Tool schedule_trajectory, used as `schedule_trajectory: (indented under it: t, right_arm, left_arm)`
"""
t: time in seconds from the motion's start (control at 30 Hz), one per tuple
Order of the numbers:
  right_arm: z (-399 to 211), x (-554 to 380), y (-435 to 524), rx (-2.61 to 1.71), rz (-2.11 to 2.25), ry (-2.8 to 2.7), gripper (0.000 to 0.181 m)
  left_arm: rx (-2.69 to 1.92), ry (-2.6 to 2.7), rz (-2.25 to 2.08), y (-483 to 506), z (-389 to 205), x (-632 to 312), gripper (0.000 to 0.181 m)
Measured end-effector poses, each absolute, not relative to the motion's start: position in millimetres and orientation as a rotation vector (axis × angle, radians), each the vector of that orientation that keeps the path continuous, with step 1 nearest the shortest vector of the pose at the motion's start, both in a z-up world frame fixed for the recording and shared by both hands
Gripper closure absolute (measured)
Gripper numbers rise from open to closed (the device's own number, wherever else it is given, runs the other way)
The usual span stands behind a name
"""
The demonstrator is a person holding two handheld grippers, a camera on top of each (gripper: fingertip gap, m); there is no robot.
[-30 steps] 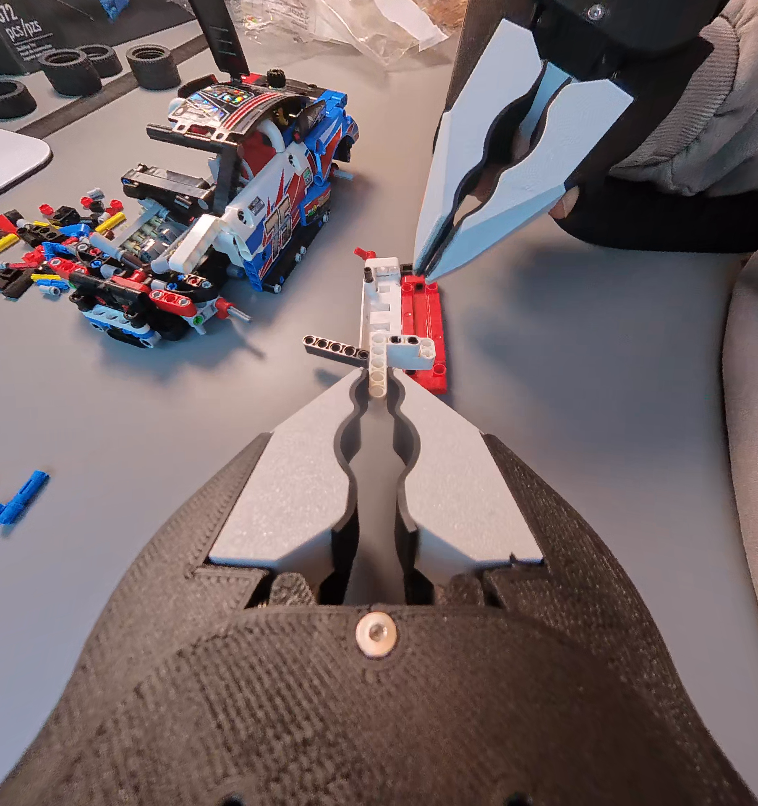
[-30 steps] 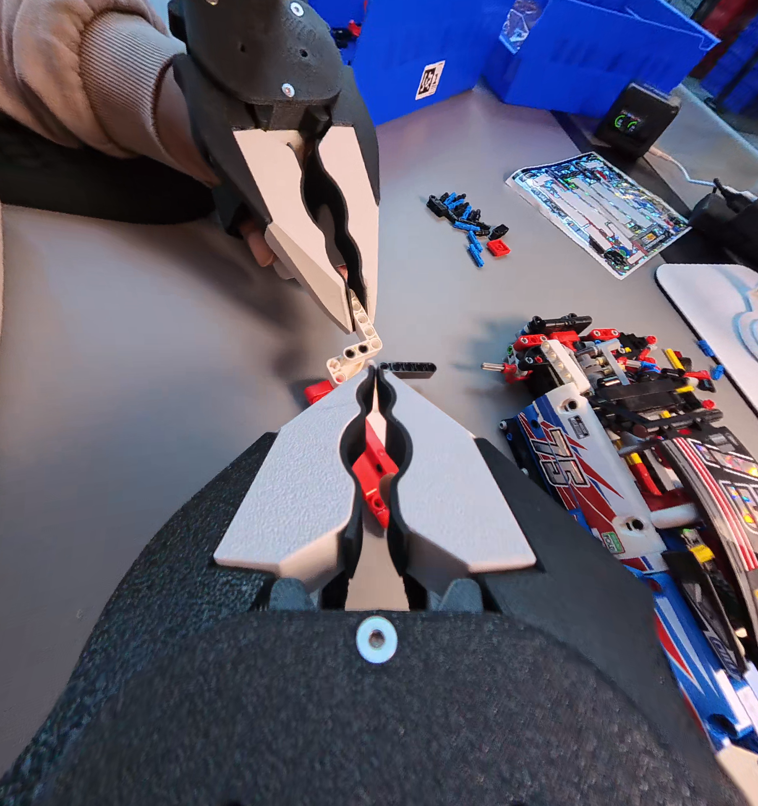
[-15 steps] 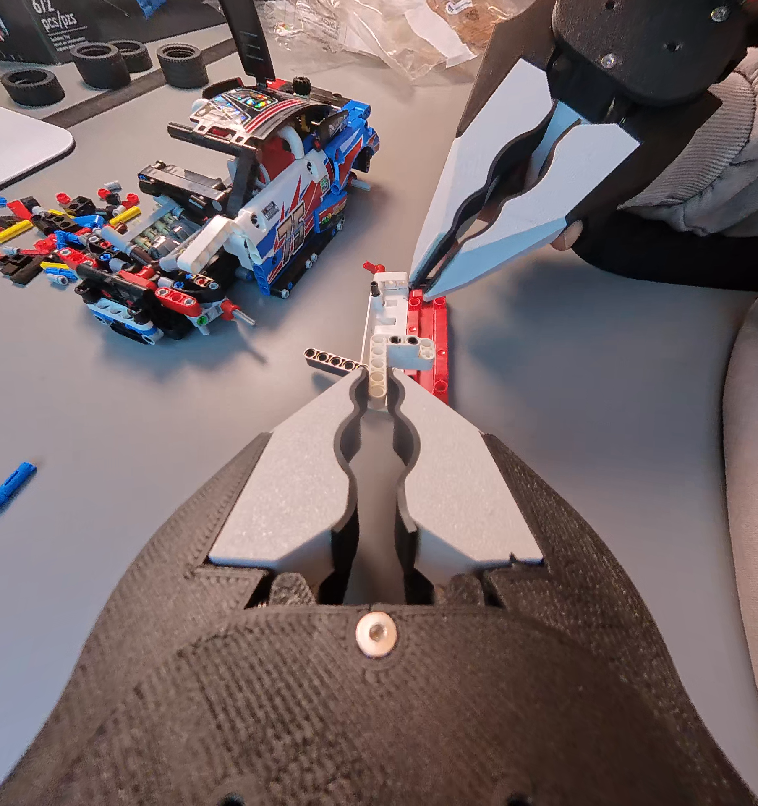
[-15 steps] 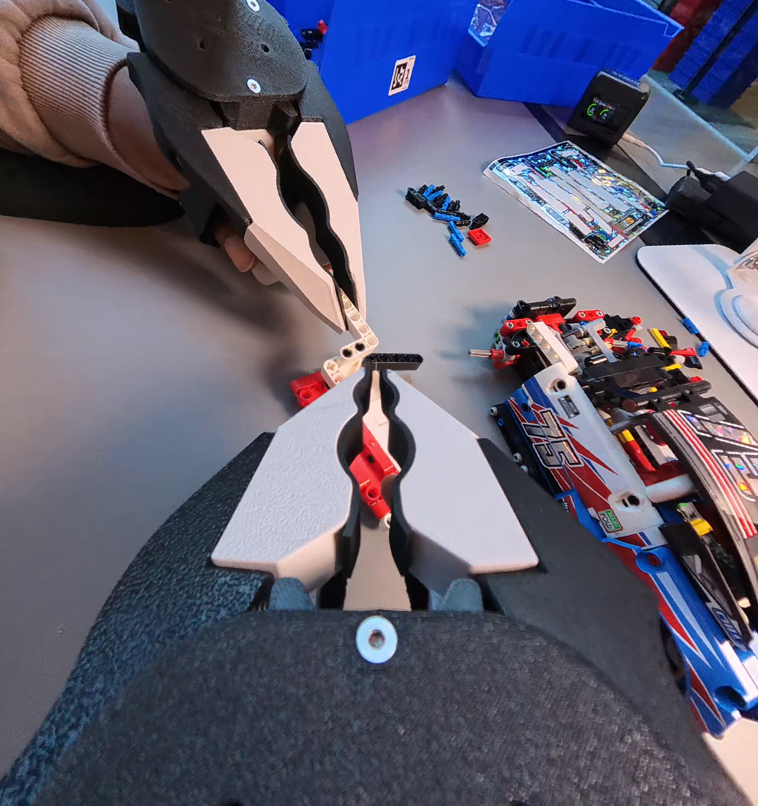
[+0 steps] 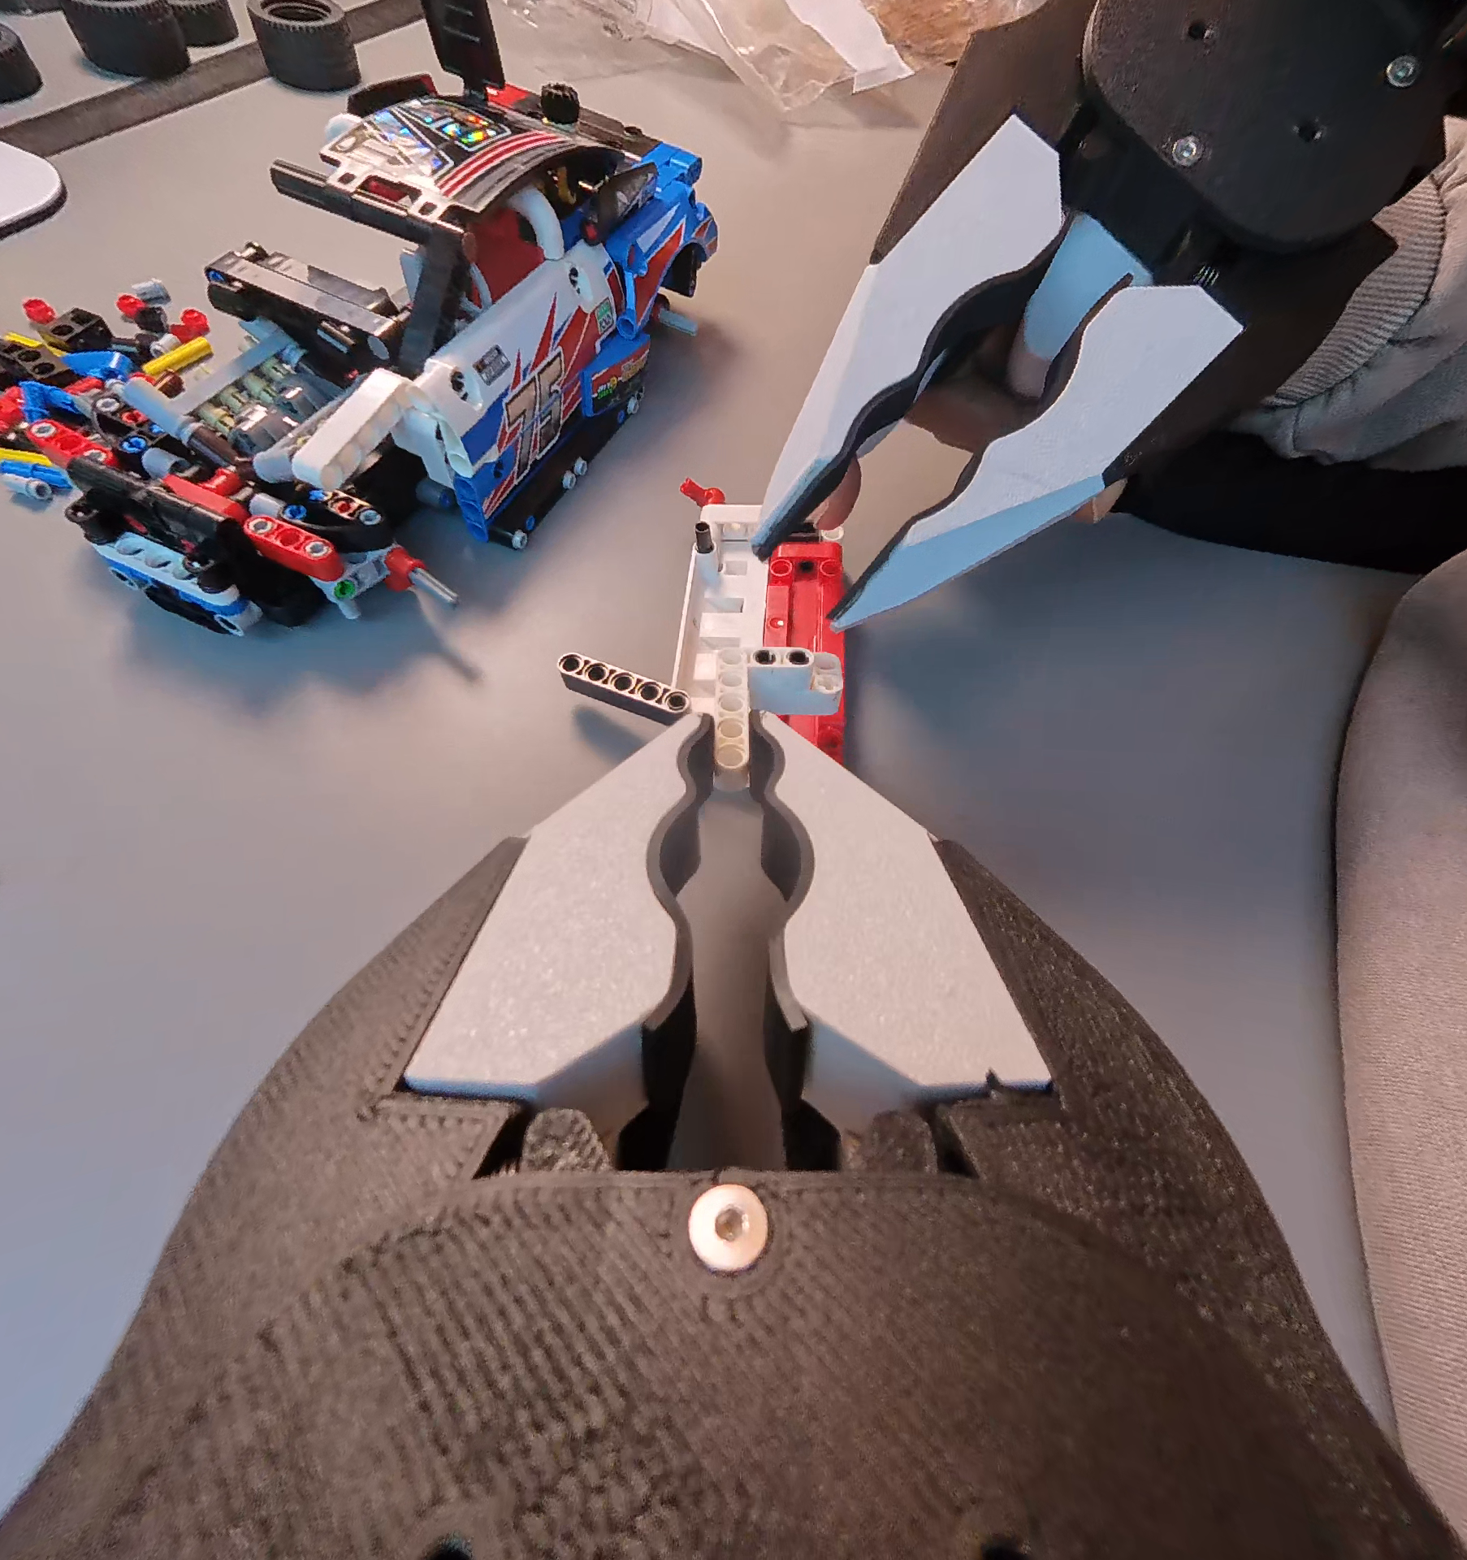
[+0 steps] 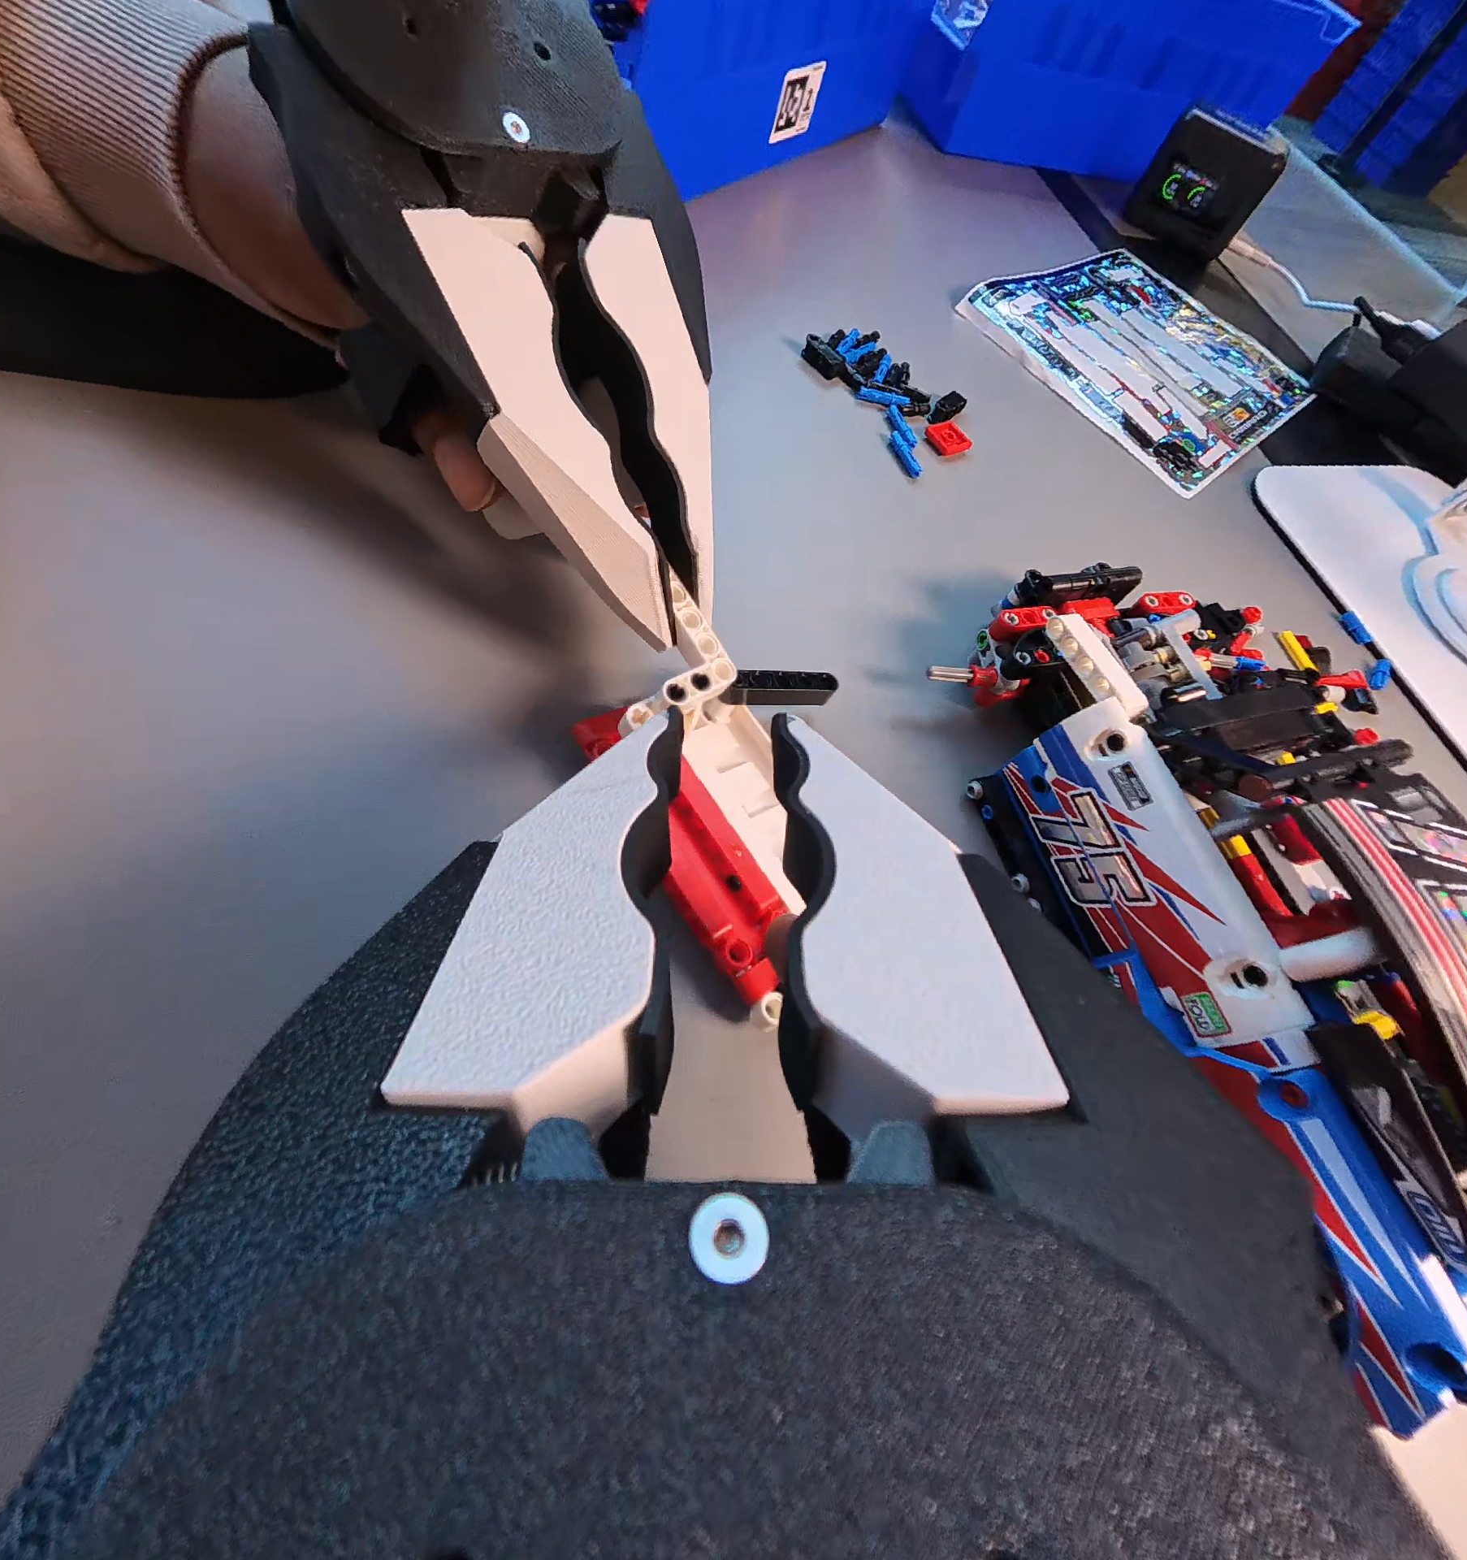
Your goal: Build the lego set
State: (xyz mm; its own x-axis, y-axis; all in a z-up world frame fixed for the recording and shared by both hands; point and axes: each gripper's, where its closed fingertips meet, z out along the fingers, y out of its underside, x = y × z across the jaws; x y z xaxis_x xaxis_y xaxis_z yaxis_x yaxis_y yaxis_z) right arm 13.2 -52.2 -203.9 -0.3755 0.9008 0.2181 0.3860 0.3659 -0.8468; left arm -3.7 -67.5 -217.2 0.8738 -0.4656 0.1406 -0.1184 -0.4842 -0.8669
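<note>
The left claw (image 5: 732,751) is pinched tight on the near end of a white holed beam (image 5: 731,717), part of a small white-and-red sub-assembly (image 5: 760,608) lying on the grey surface (image 5: 291,844) just ahead of its tips. The right claw (image 6: 726,730) stands spread apart over that sub-assembly's far end, holding nothing, one tip at the white panel, the other at the red edge. Beyond the left claw, to its left, sits the partly built race car (image 5: 460,338), loose pieces (image 5: 55,354) beside it and black tyres (image 5: 300,42) farthest off.
</note>
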Motion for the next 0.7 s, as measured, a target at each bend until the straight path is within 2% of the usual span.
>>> schedule_trajectory:
  t: [0.13, 0.37, 0.7]
  right_arm:
    - [-206.5, 13.2, -53.0, -1.081, 0.892, -1.949, 0.162]
    - [-204.8, 20.1, -42.2, -1.105, 0.877, -1.988, 0.147]
    - [-229.8, 33.7, -61.5, -0.914, 0.768, -2.221, 0.146]
  left_arm:
    - [-2.055, 0.44, -0.417, -68.1, -215.9, -2.4, 0.176]
    - [-2.062, 0.399, -0.352, -67.5, -213.6, -20.9, 0.176]
    - [-2.101, 0.452, -0.41, -74.9, -220.1, -15.1, 0.176]
